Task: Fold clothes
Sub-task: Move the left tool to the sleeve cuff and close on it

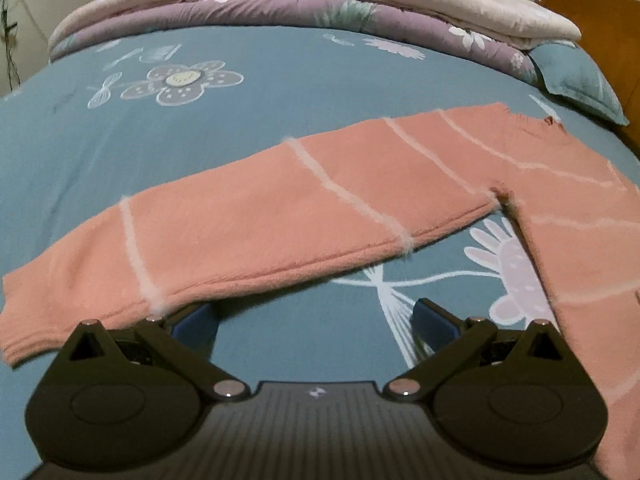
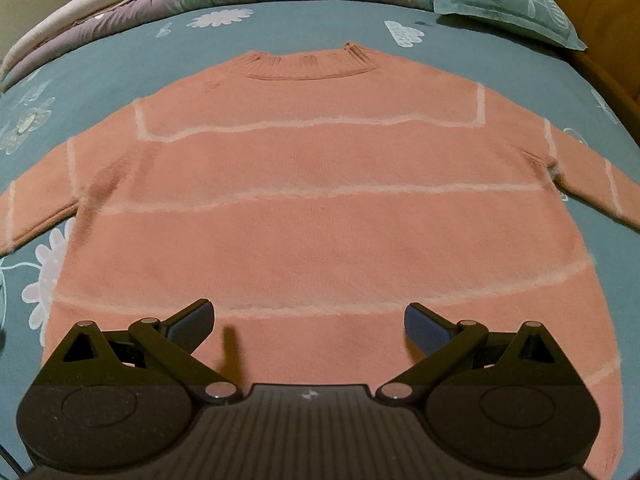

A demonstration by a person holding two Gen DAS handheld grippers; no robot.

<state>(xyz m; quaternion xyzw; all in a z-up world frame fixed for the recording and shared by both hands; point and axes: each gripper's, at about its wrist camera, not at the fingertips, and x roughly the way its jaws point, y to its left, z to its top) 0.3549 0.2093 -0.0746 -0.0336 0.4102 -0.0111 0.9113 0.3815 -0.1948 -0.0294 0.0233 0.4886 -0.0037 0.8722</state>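
A salmon-pink sweater [image 2: 312, 168] with thin pale stripes lies flat on the bed, collar at the far end and both sleeves spread out. Its left sleeve [image 1: 256, 216] stretches across the left wrist view, cuff at the lower left. My left gripper [image 1: 314, 316] is open just in front of that sleeve's near edge, with nothing between its fingers. My right gripper [image 2: 308, 320] is open above the sweater's lower body near the hem, holding nothing.
The blue flowered bedsheet [image 1: 160, 140] covers the bed. A folded purple and pink quilt [image 1: 304, 4] lies along the far edge. A blue pillow [image 2: 504, 0] sits at the far right beside a wooden headboard [image 1: 600, 28].
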